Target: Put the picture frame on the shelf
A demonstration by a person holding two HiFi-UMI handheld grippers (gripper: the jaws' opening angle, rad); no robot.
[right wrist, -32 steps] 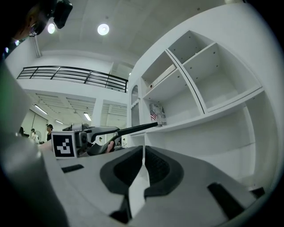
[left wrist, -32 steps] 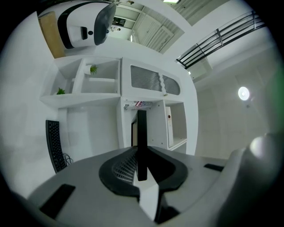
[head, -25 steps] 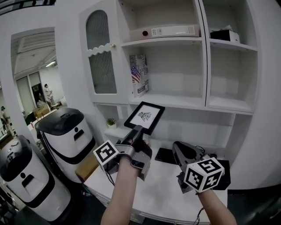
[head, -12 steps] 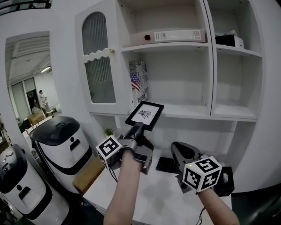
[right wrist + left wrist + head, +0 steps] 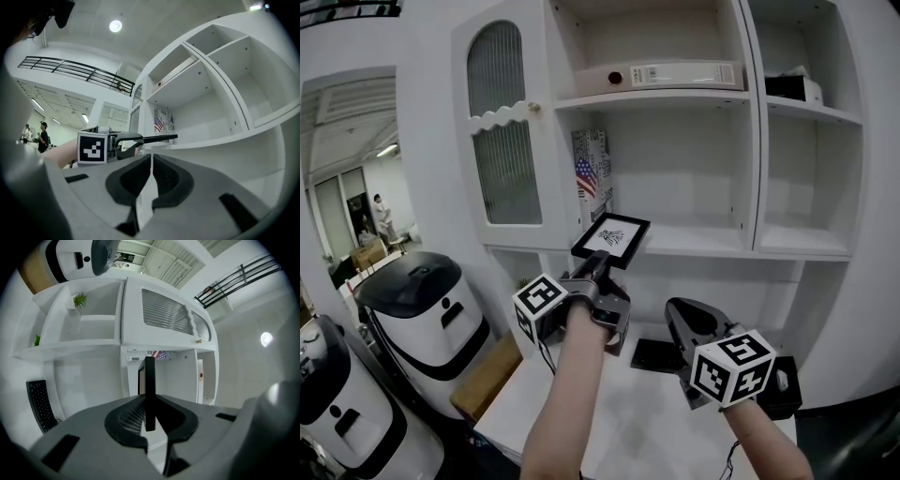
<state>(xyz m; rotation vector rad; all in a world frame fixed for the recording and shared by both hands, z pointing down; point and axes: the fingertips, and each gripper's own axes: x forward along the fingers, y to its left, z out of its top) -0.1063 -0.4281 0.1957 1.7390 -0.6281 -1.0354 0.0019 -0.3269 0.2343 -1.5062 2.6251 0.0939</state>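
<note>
Since the left gripper [image 5: 598,264] nips just one edge of the picture frame [image 5: 611,240], up in front of the shelf [image 5: 703,251], it could tip & slip. Right gripper [image 5: 677,311]: shut, empty.

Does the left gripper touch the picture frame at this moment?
Touching. The left gripper view shows the picture frame edge-on between the fingers of the left gripper, both pressed against its sides.
</note>
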